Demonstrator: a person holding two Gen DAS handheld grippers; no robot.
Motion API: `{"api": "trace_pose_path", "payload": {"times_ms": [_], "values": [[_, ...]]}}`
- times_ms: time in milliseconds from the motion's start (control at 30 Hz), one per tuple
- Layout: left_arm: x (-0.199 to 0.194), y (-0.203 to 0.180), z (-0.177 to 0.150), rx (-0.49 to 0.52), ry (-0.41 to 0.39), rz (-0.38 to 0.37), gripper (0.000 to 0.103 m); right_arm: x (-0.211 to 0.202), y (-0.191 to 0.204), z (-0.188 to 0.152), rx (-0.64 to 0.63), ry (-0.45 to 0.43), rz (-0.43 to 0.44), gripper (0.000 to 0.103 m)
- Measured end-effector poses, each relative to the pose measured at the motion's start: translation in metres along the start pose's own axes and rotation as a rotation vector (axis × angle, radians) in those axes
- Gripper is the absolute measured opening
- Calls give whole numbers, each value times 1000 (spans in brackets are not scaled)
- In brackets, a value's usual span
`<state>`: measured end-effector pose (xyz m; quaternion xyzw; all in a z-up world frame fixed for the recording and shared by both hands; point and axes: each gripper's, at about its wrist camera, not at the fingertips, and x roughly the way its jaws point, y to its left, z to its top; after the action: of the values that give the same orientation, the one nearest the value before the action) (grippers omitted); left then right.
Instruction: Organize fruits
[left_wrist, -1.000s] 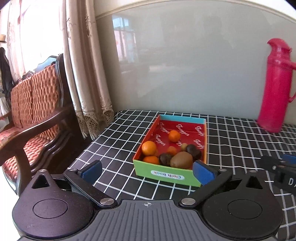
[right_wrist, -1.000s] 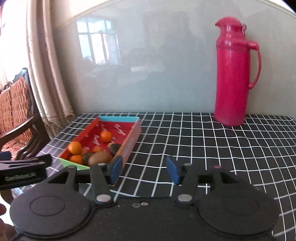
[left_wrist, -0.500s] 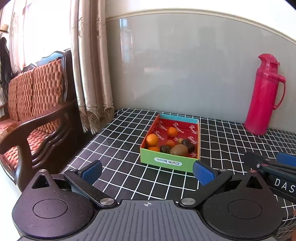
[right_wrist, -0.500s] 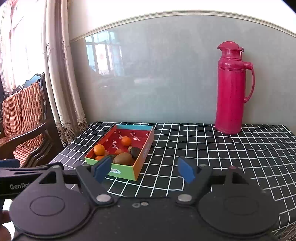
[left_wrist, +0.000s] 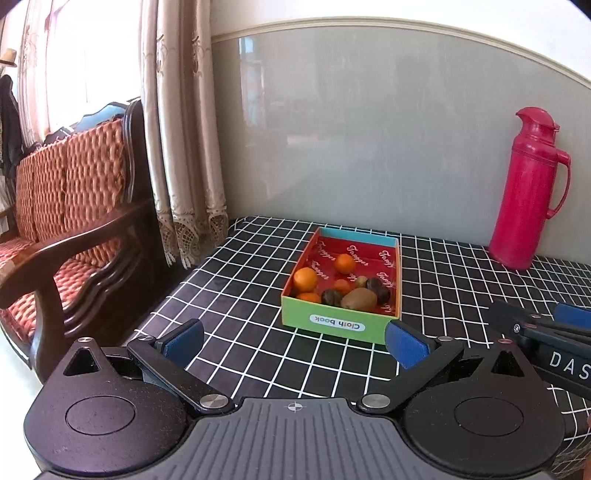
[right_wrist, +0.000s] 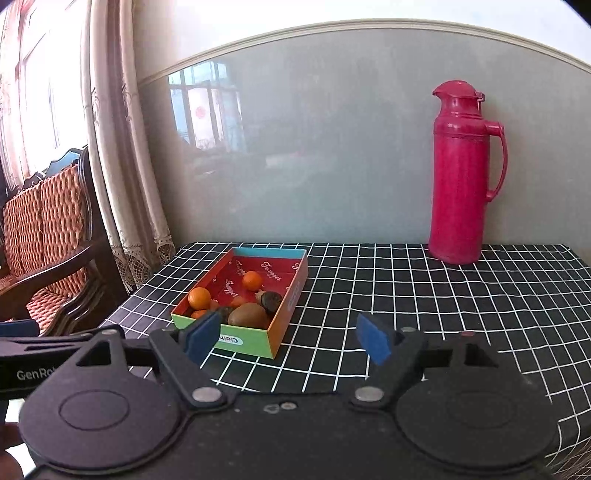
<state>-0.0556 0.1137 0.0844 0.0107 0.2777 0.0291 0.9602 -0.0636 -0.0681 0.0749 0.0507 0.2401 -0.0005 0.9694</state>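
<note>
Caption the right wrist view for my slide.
Open right gripper faces a fruit box and red flask on checked cloth.

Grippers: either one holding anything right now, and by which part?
Nothing held. Left gripper and right gripper both stand open and empty; the fruits lie in the box.

We see a worktop (right_wrist: 424, 295) covered with a black cloth (left_wrist: 240, 295) checked in white lines, pushed up against a pale wall. Two things stand directly on it: an open cardboard box (right_wrist: 280, 325) near its left edge, holding fruit, and a red flask (right_wrist: 463, 173) upright at the back right, well apart from the box. The cloth seems to hang over the right edge.
</note>
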Motion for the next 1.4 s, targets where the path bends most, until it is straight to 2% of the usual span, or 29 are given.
{"api": "trace_pose_path", "payload": {"times_ms": [1400], "values": [[13, -4, 0, 12, 14, 4, 103, 11, 1, -1, 3, 15, 4, 80]]}}
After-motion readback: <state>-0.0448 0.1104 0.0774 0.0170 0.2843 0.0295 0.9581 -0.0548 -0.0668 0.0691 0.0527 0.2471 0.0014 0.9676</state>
